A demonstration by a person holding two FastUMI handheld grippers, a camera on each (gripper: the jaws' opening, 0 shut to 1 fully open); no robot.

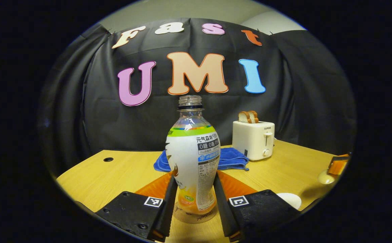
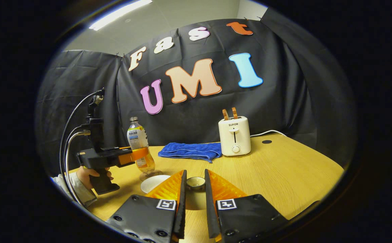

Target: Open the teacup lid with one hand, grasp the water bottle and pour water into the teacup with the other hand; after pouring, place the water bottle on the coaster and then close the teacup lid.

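In the left gripper view my left gripper (image 1: 193, 199) has both fingers pressed on the lower body of the uncapped clear plastic water bottle with a white and green label (image 1: 192, 162). The bottle stands upright, its base on the round transparent coaster (image 1: 193, 216) on the light wooden table (image 1: 115, 172). A white saucer (image 1: 292, 199) lies just to the right.

In the right gripper view my right gripper (image 2: 195, 194) is narrowed around the small knob of the cream ceramic teacup lid (image 2: 195, 182); I cannot tell whether both fingers actually touch it or whether the lid is lifted. Far left, a hand (image 2: 93, 173) holds the other gripper against the bottle.

Behind, a folded blue towel (image 2: 191, 151) lies beside a white toaster (image 2: 234, 135) with two slices of bread (image 2: 229, 113).
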